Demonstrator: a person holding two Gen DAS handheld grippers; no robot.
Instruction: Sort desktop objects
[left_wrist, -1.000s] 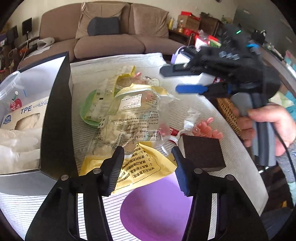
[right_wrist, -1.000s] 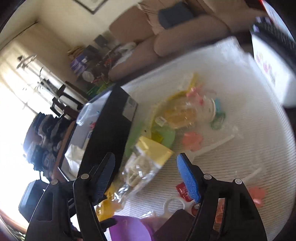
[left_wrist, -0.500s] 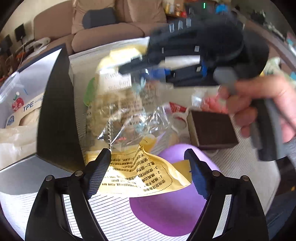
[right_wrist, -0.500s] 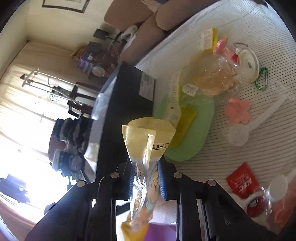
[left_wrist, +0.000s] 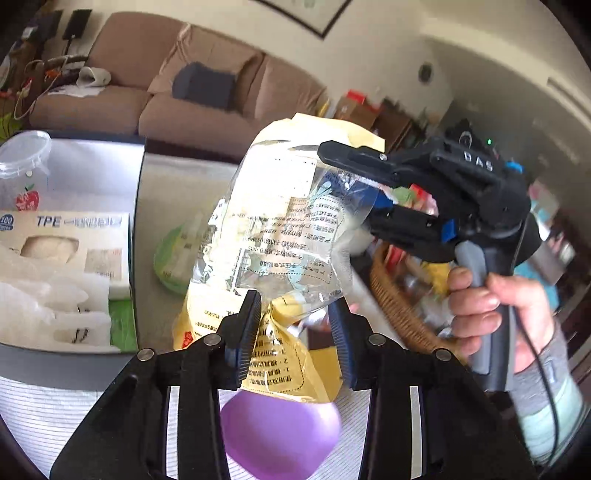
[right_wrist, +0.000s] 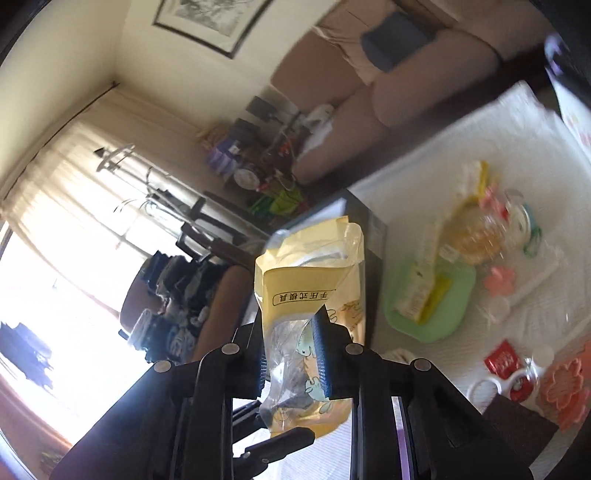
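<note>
A yellow and clear plastic packet (left_wrist: 280, 229) hangs in the air above the table. My right gripper (left_wrist: 354, 188) is shut on its upper part, seen from the side in the left wrist view. In the right wrist view the packet (right_wrist: 314, 291) stands between the shut jaws of my right gripper (right_wrist: 291, 354). My left gripper (left_wrist: 295, 328) is open, its jaws either side of the packet's lower yellow end, not pinching it. A purple plate (left_wrist: 277, 435) lies below.
A black box (left_wrist: 135, 236) at left holds a glove carton (left_wrist: 62, 243) and a clear tub (left_wrist: 22, 162). A green tray (right_wrist: 428, 295) holds packets. A wicker basket (left_wrist: 399, 310) stands right. A brown block (right_wrist: 517, 424), red sachet (right_wrist: 502, 362) and pink flowers (right_wrist: 565, 387) lie on the white mat.
My right gripper closed on the packet and lifted it off the table. My left gripper rose and narrowed around the packet's lower end.
</note>
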